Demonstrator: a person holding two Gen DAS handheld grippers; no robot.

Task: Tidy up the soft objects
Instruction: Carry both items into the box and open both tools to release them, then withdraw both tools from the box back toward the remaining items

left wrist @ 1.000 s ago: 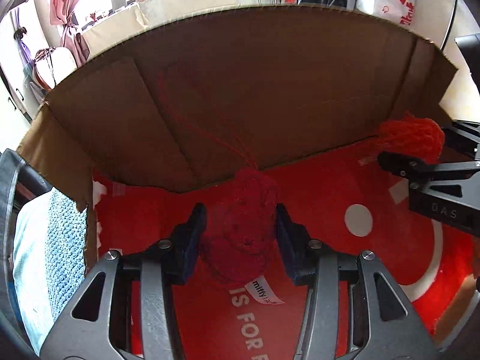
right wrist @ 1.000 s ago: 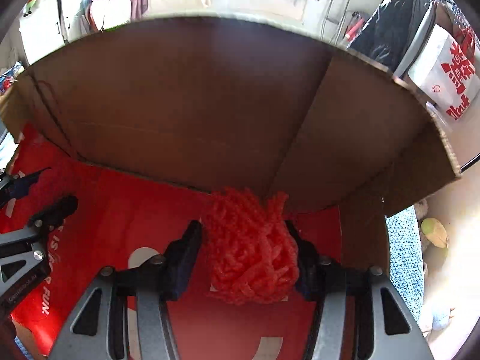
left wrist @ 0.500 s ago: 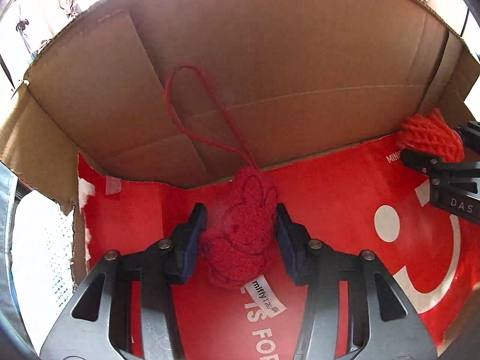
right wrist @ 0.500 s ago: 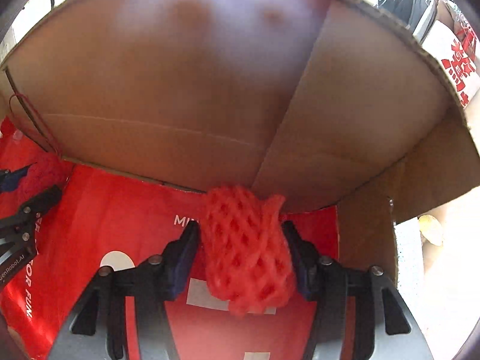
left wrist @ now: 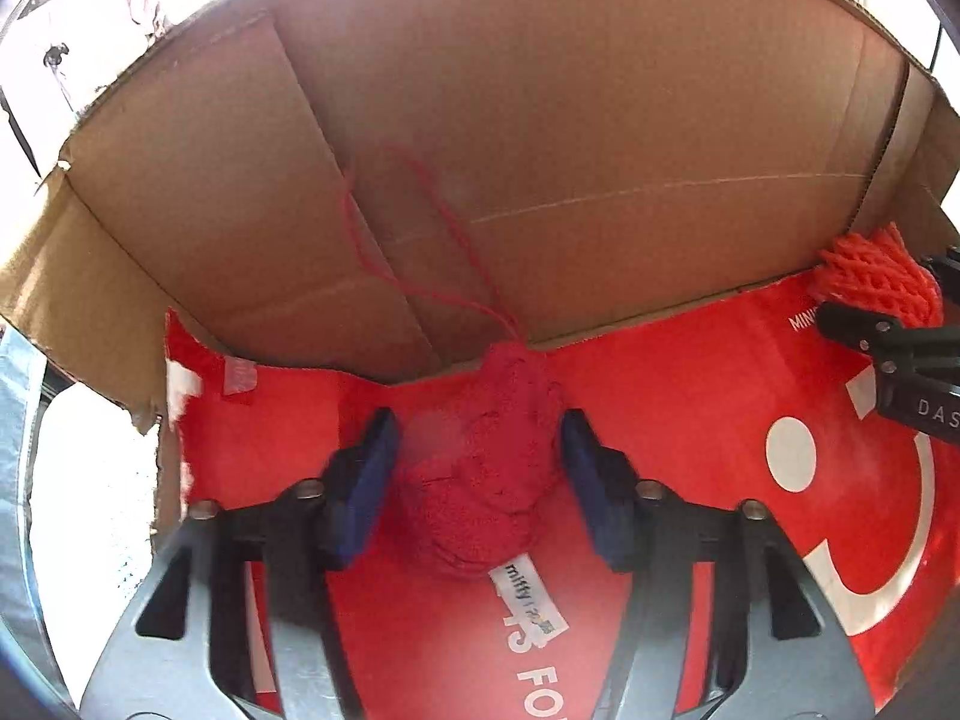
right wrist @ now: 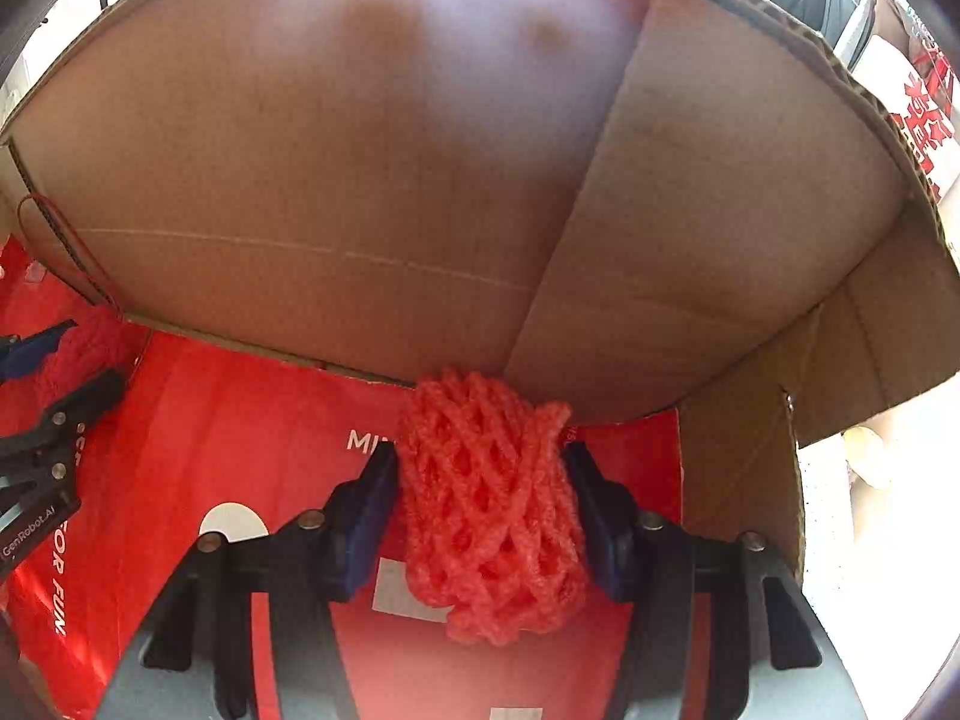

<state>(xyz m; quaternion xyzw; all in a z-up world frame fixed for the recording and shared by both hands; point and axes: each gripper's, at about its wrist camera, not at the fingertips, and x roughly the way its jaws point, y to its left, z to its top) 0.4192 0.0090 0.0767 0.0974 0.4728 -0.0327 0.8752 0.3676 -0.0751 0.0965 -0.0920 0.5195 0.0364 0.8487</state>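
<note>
Two soft items sit low in the cardboard box. Left tool spreading off the knitted toy; right tool pinches the foam net. We withdraw slowly, minding the yarn loop.

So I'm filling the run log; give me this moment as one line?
left gripper: opening, red knitted toy between jaws | right gripper: shut on red foam net | both inside cardboard box
</note>
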